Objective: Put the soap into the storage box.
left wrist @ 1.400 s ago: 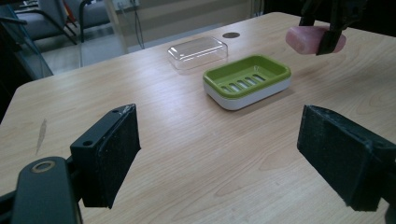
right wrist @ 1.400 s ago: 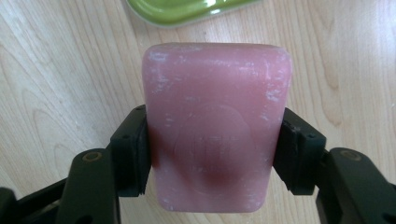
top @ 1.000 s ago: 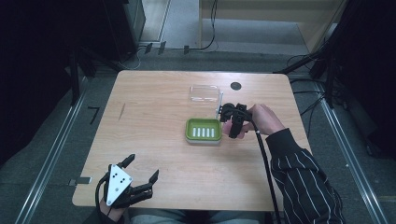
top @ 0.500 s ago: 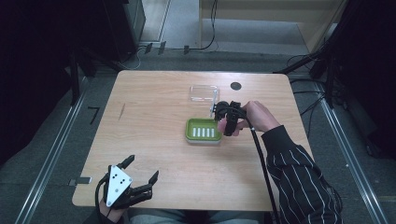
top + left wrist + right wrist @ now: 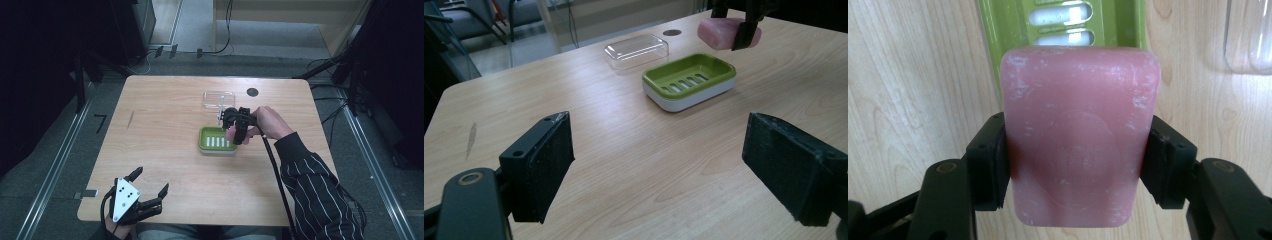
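A pink soap bar (image 5: 1078, 135) is seen clamped across its two long sides by the right claw (image 5: 1077, 165), held in the air just above the near-right edge of a green soap dish (image 5: 689, 80) on the wooden desk (image 5: 165, 135). In the right gripper view the bar is gripped approx. at mid-length, w/ both pads pressed flat against its sides; the dish's drain slots (image 5: 1063, 22) are visible beyond the bar's far end. The bar is judged to be stiff, fairly dense for its bulk & probably waxy-slick, so a squeeze across the flat long sides, as shown, is reckoned the safest hold; a grip at the rounded corners could be expected to slip. Scuffs & pale marks are visible on its top face, suggesting a surface easily dented by hard pressure. A clear plastic lid (image 5: 636, 50) is seen lying beyond the dish, apart from it. The left claw (image 5: 150, 192) is held wide open & empty at the desk's near-left corner, well apart from the dish, w/ nothing between its pads.
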`<state>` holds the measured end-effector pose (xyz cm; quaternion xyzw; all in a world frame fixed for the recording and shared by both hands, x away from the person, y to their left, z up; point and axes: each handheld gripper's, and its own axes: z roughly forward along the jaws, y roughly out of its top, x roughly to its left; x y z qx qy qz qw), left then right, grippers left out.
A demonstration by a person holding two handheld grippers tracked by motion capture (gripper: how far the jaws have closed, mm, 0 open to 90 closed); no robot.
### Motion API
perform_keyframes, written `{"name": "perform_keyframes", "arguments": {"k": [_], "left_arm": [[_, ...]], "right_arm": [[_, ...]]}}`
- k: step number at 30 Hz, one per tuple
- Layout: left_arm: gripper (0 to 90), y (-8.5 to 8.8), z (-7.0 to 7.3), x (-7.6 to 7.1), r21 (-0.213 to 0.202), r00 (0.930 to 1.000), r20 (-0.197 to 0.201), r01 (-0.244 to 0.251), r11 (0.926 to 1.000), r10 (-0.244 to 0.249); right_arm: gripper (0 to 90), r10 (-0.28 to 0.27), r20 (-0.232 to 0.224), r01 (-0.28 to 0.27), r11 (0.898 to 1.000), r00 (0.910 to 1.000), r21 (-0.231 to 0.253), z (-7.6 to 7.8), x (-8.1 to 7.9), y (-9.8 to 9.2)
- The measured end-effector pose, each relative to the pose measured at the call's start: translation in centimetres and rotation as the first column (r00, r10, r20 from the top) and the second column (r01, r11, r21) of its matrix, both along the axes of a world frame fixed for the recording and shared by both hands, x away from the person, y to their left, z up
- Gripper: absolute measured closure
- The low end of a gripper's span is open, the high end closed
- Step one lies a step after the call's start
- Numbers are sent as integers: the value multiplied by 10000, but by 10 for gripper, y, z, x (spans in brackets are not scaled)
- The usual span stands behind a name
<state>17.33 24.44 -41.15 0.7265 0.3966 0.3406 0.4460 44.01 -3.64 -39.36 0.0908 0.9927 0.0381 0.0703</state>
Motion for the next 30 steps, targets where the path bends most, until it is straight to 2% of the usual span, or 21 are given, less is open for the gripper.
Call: {"name": "perform_keyframes", "arguments": {"k": [14,30], "left_arm": [[137,1,0,-2,8,10000,-11,-86,10000,86],[136,1,0,-2,35,10000,-23,-66,10000,66]], "right_arm": [[387,470,77,-471,9987,9989,191,-2,3,19],[386,757,-2,-757,9971,9971,46,-10,8,37]]}}
